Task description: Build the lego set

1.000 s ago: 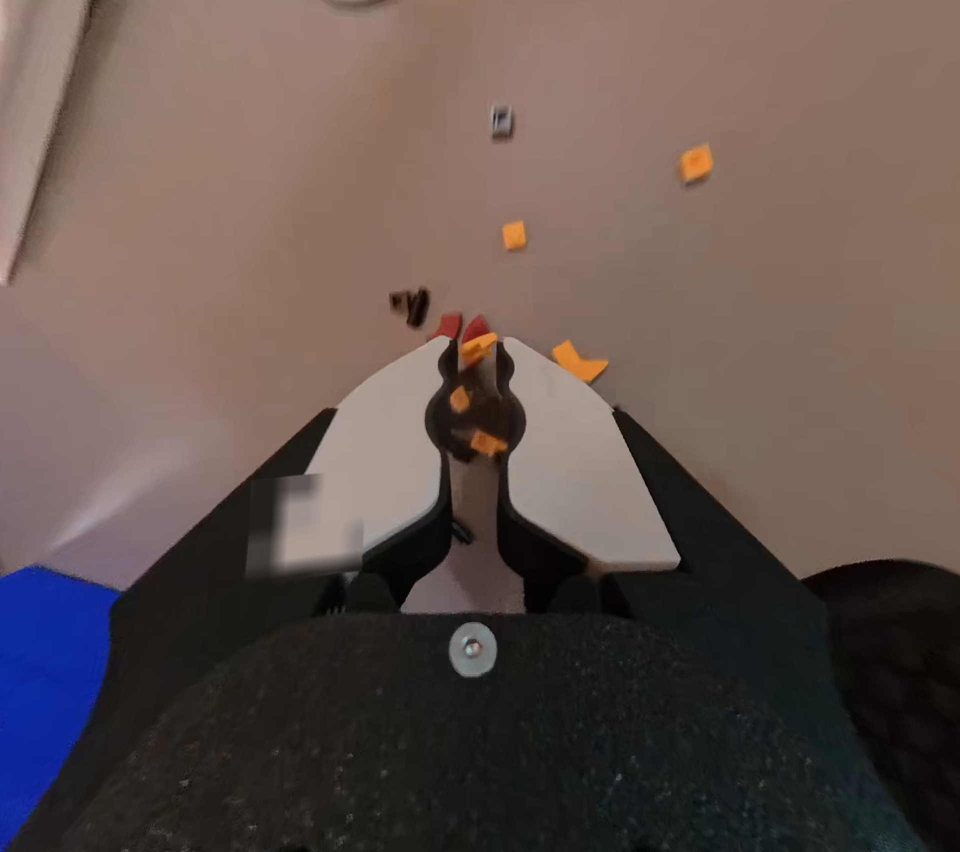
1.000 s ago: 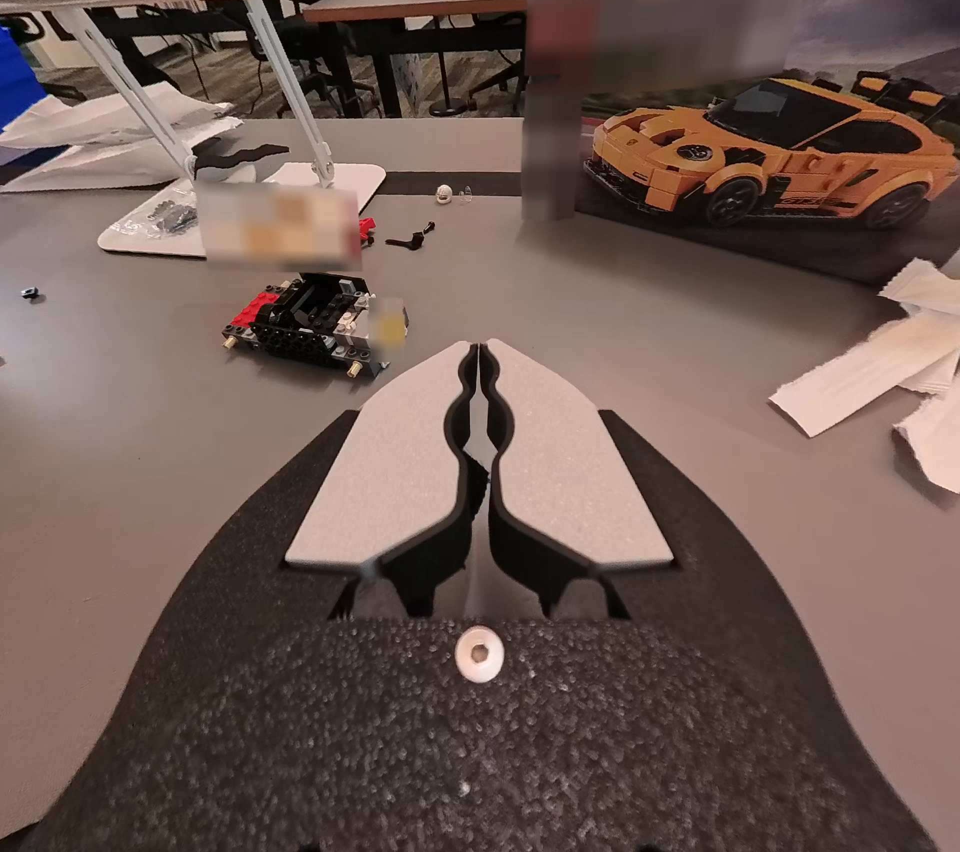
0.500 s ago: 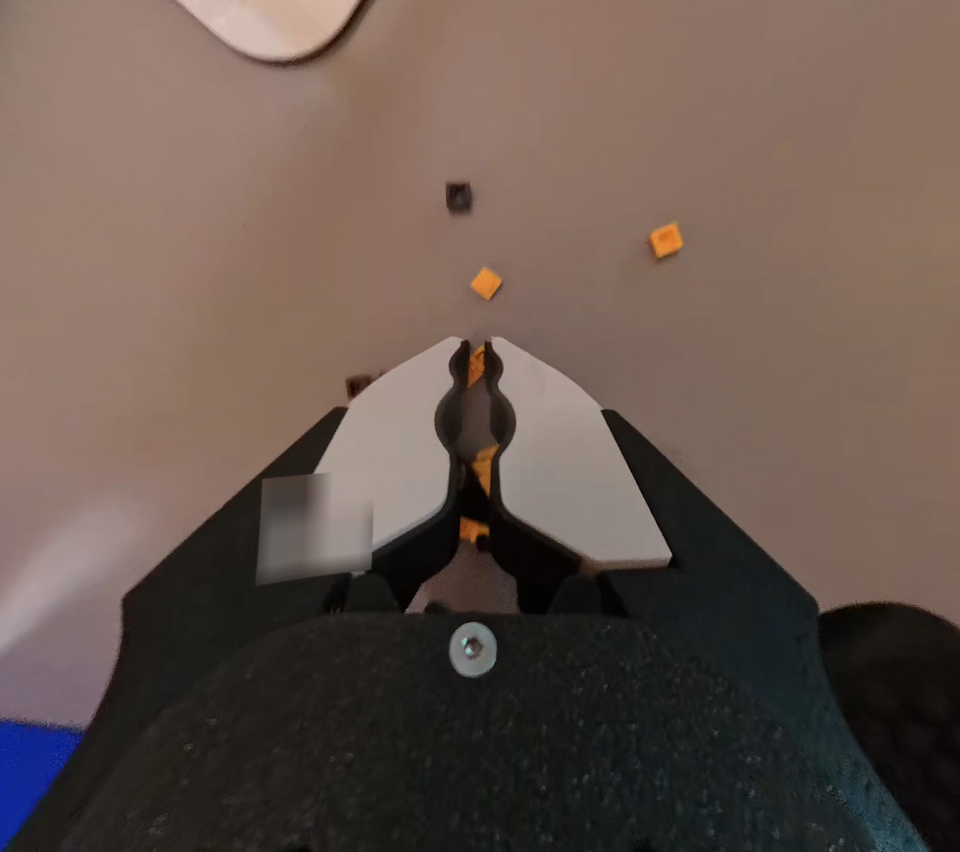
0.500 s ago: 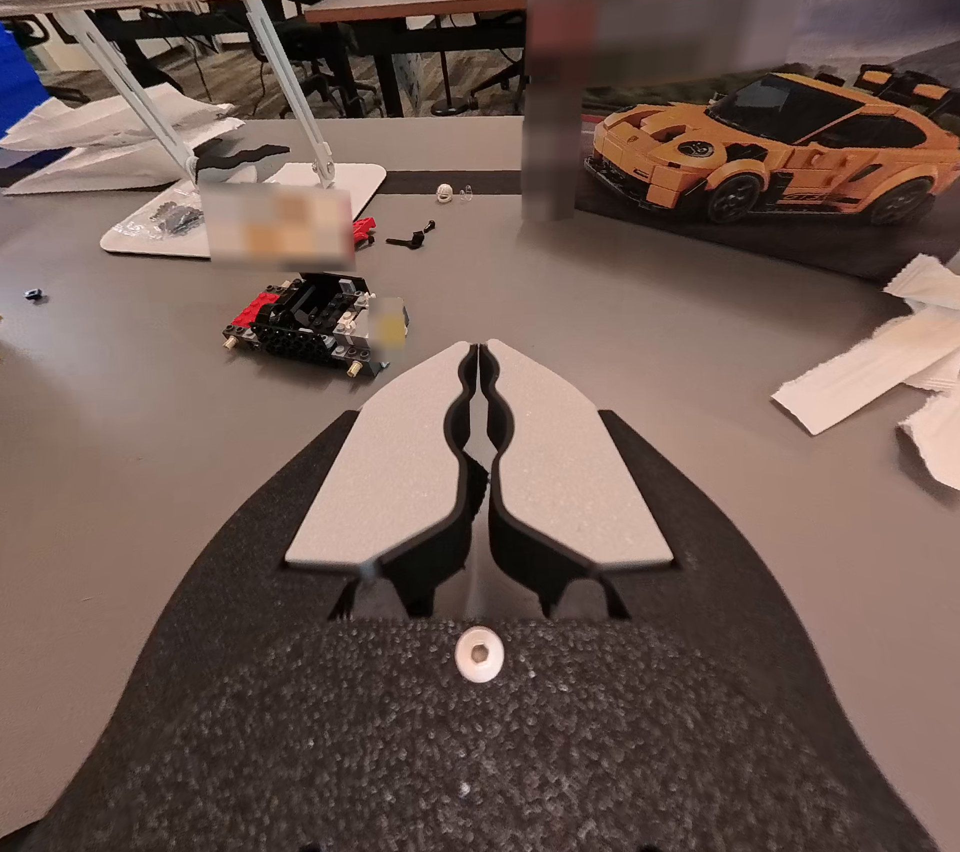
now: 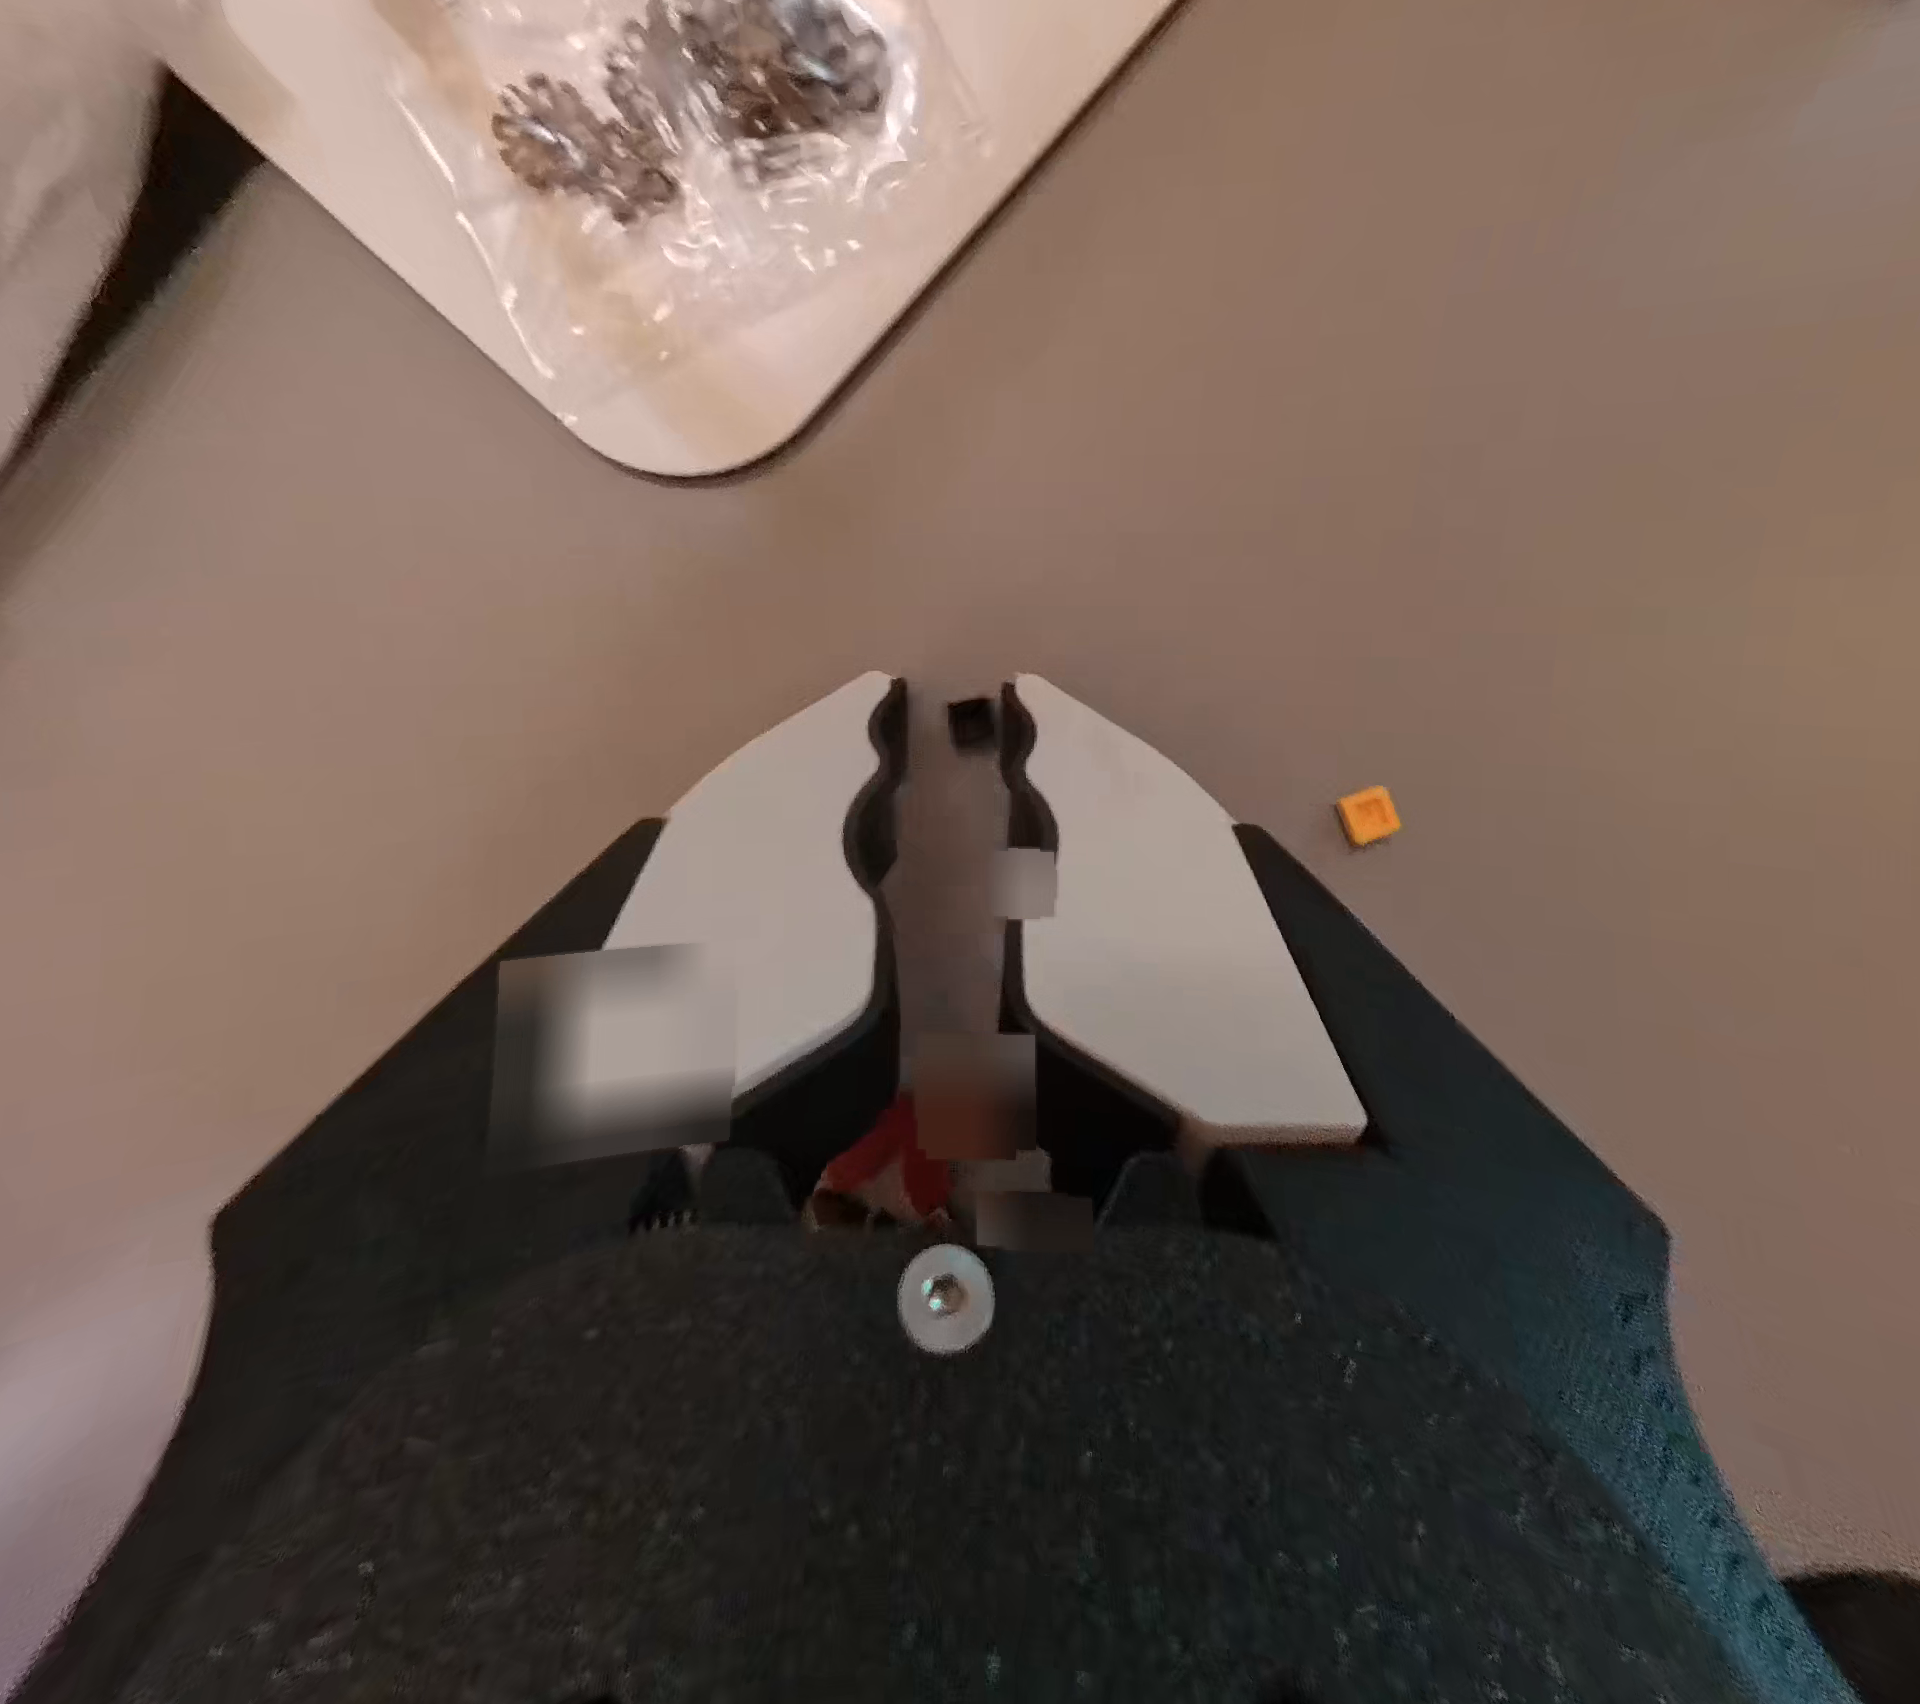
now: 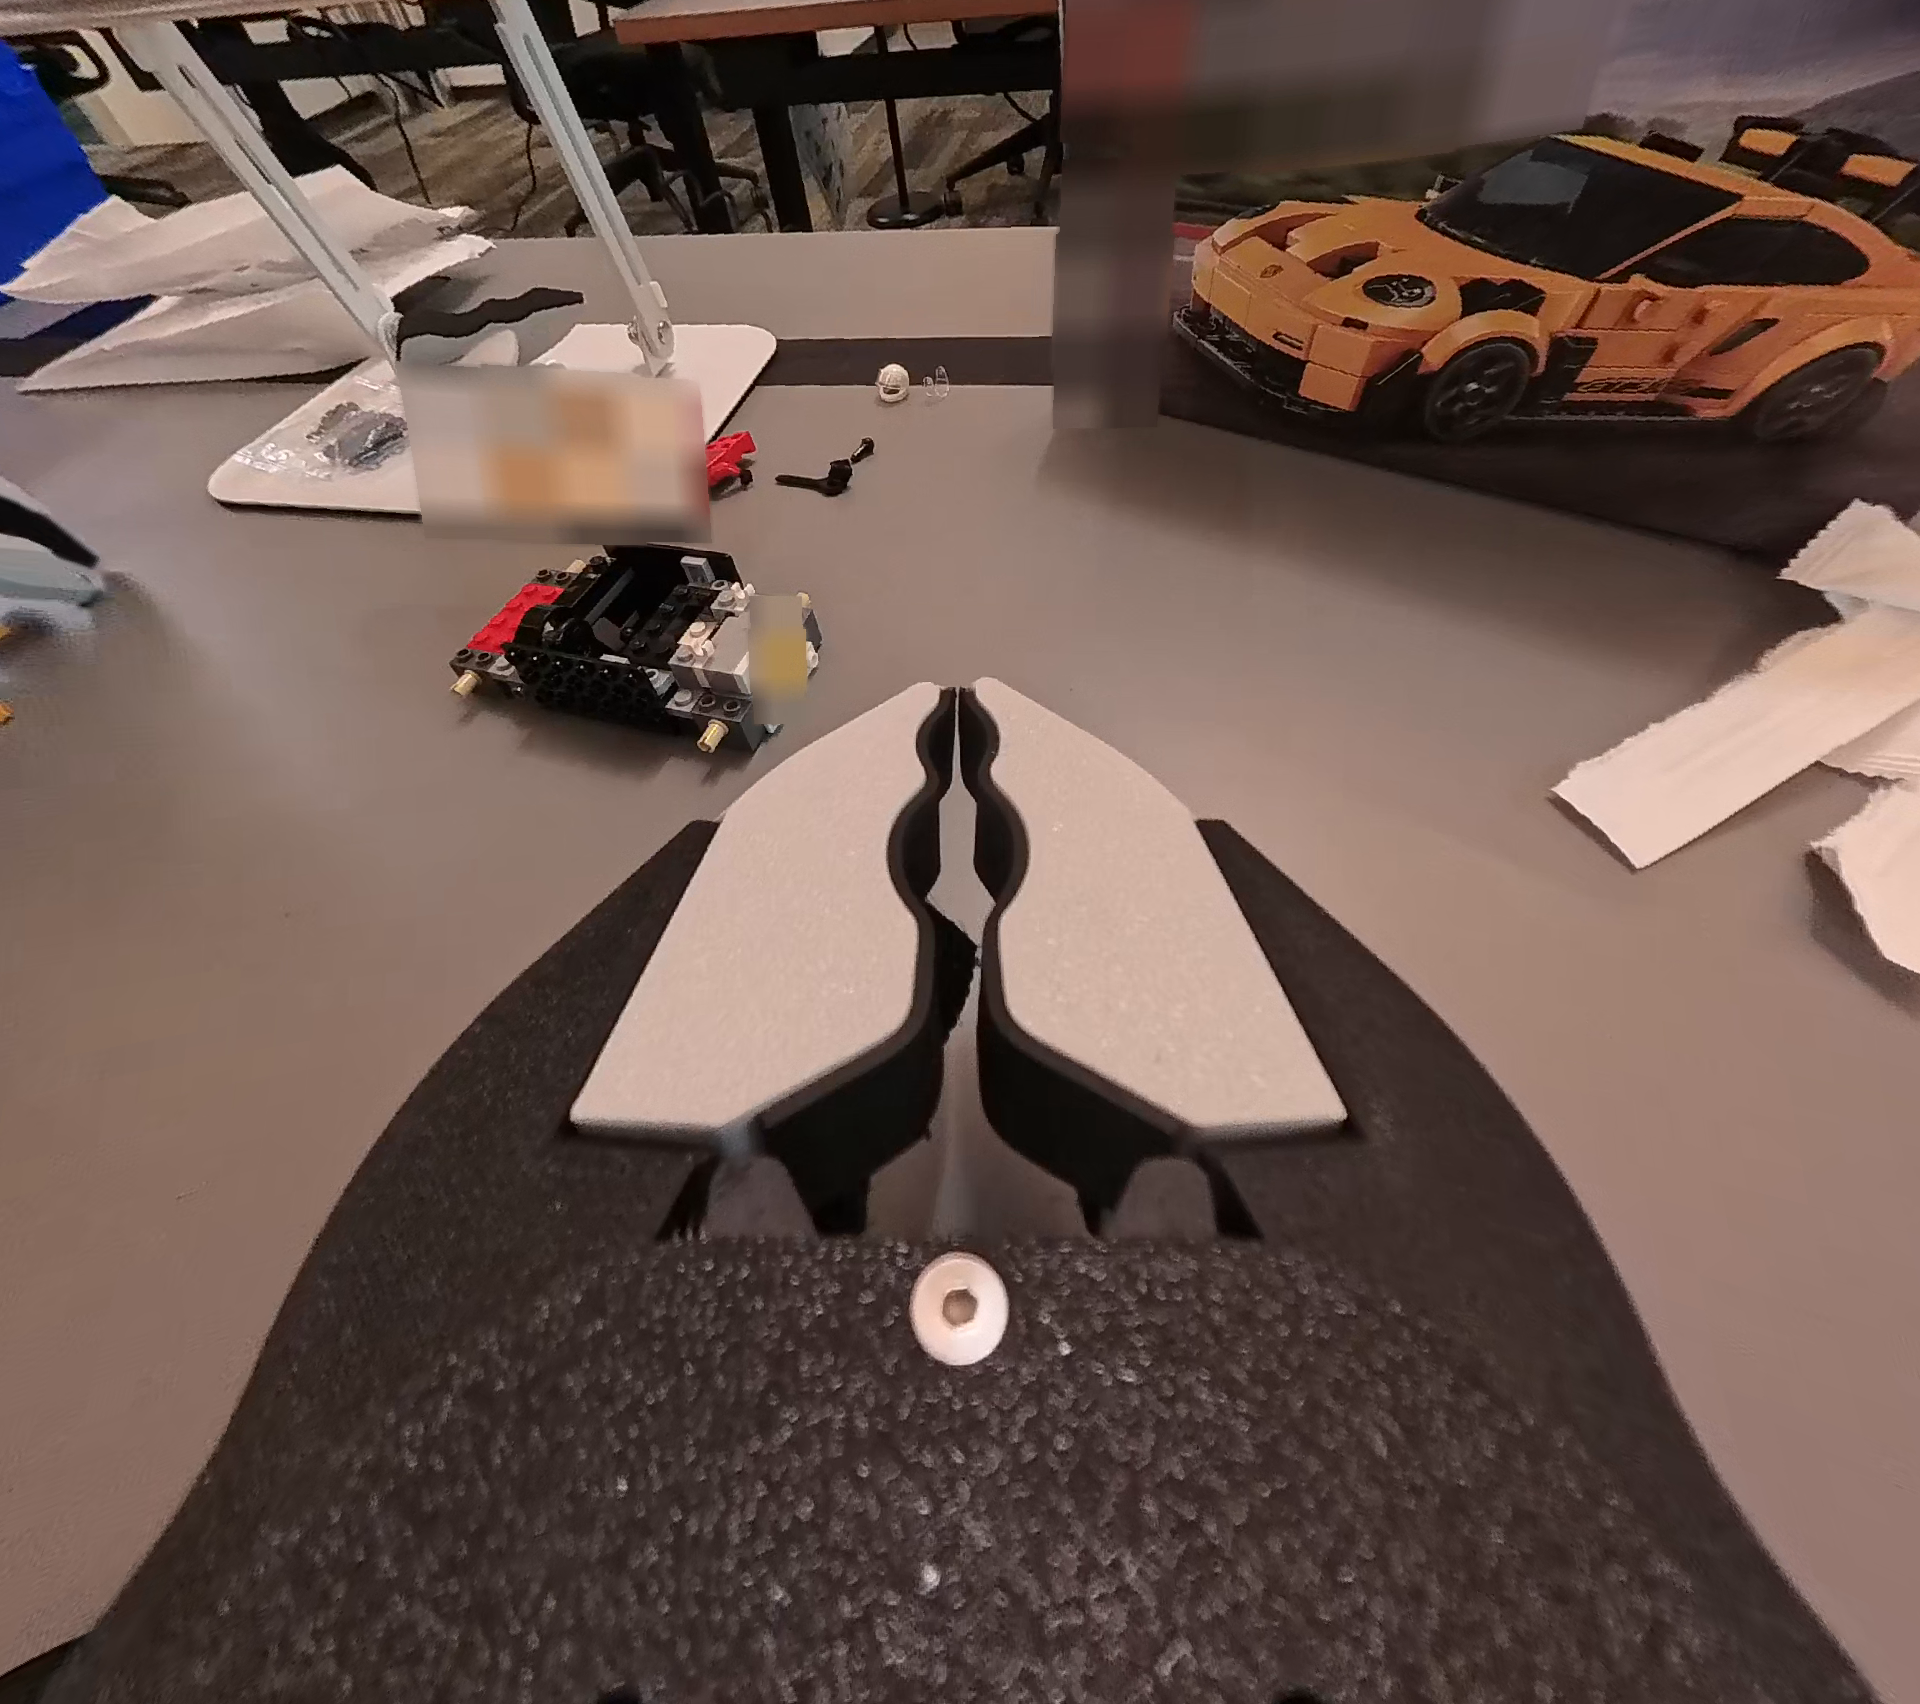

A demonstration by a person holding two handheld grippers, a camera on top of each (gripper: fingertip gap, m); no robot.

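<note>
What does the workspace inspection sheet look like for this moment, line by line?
Surface: grey table, flat and dry.
Job's things: part-built black, grey and red chassis ahead-left of the right tool; small black piece on the table between the left tool's tips; orange piece to its right; bag of dark parts on the white stand base.
Clutter: torn white paper on the right; car box standing behind.
Grippers: left tool open, over the black piece, not gripping; right tool shut, empty.
Cables: nothing seen.
Surroundings: desks and chairs behind.
</note>
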